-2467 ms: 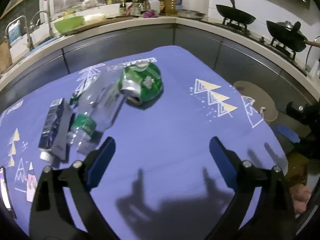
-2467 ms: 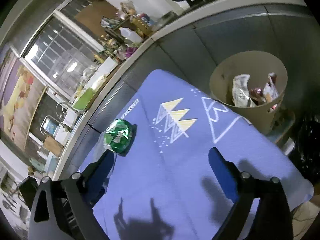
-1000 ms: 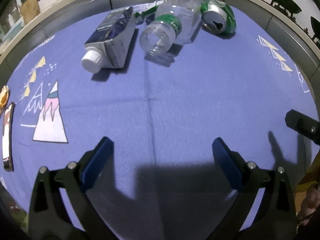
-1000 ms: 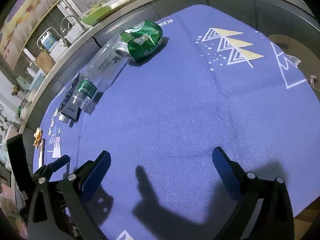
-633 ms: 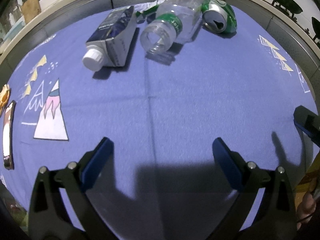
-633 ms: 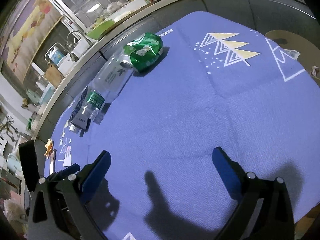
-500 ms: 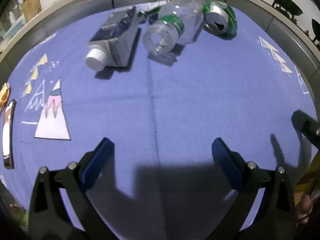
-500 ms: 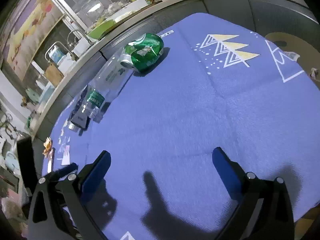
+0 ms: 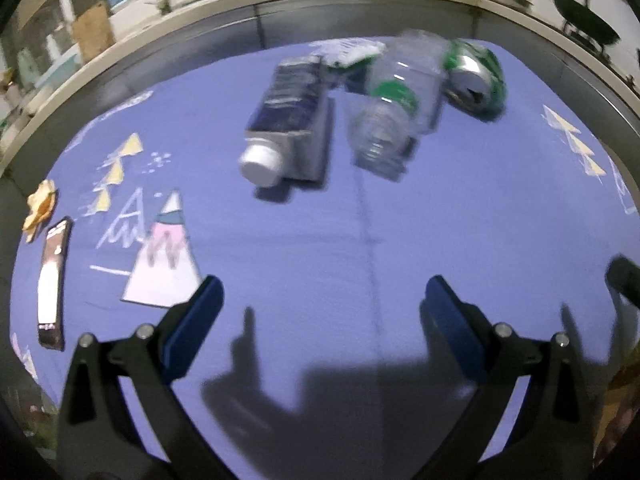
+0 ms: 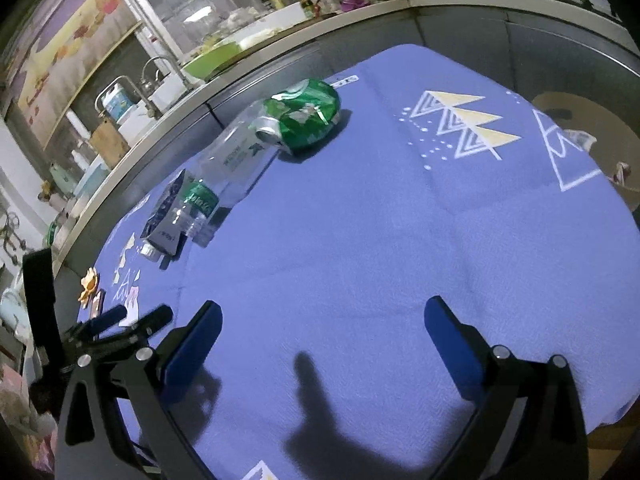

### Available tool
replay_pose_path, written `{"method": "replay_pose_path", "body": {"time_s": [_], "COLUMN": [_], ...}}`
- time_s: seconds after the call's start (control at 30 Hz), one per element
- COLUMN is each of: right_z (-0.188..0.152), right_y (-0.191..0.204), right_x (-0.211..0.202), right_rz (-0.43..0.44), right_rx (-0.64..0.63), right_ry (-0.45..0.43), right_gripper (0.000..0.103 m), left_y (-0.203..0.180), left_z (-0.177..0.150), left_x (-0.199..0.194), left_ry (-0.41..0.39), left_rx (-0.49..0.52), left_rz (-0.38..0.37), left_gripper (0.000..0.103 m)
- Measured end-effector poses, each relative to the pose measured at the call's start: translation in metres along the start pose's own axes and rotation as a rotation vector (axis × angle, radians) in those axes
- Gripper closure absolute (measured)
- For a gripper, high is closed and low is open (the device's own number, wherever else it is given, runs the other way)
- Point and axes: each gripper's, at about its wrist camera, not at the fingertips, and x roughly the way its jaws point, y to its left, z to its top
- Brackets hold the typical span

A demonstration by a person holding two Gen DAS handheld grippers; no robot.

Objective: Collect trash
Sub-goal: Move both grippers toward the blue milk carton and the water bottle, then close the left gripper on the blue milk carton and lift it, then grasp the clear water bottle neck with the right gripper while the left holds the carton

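Carton (image 9: 290,120), bottle (image 9: 400,104) and can (image 9: 476,76) are seen by the cloth's (image 9: 360,220) far edge; probably light, crushable, best gripped mid-body. Left gripper (image 9: 322,308) and right gripper (image 10: 322,324) are held wide, empty.

Left gripper (image 9: 322,312) and right gripper (image 10: 322,330): each had two black angular arms carrying flat blue finger pads (image 9: 192,326), with silver screws (image 9: 500,330) set at 7 and 5 o'clock of the frame.
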Motion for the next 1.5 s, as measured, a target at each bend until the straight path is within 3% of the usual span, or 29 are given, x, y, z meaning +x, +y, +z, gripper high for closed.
{"method": "replay_pose_path", "body": {"time_s": [0.17,0.4,0.57,0.7,0.8,0.83,0.9,1.13,1.4,1.47,1.5], "right_z": [-0.002,0.007,0.032,0.041,0.044,0.047,0.054,0.085,0.100,0.099,0.096], "right_y": [0.007,0.024,0.050,0.065,0.071,0.073,0.078,0.102,0.122,0.126,0.127], "right_x": [0.005,0.020,0.034,0.041,0.046,0.048,0.055,0.087,0.155,0.155,0.155], "right_rz": [0.009,0.086,0.185,0.197,0.189,0.187,0.193,0.228,0.095,0.074,0.096], "right_rx": [-0.031,-0.052,-0.044,-0.042,-0.044,-0.042,-0.031,0.028,0.089,0.053,0.049], "right_ry": [0.021,0.078,0.089,0.099,0.109,0.116,0.131,0.158,0.214,0.184,0.195], "right_gripper": [0.012,0.039,0.042,0.042,0.042,0.042,0.042,0.041,0.038,0.046,0.061], "left_y": [0.036,0.063,0.056,0.049,0.052,0.051,0.050,0.069,0.093,0.094,0.095], "left_z": [0.014,0.049,0.079,0.101,0.105,0.105,0.105,0.086,0.049,0.046,0.045], "left_x": [-0.003,0.006,0.020,0.041,0.055,0.058,0.065,0.057,0.039,0.038,0.037], "left_ry": [-0.019,-0.053,-0.092,-0.102,-0.085,-0.075,-0.051,-0.060,-0.055,-0.053,-0.052], "left_rx": [-0.075,-0.142,-0.134,-0.103,-0.110,-0.106,-0.098,-0.152,-0.198,-0.196,-0.196], "left_rz": [0.032,-0.012,-0.059,-0.033,-0.093,-0.097,-0.132,-0.211,-0.241,-0.237,-0.235], "left_gripper": [0.006,0.006,0.006,0.022,0.031,0.042,0.055,0.056,0.056,0.056,0.056]}}
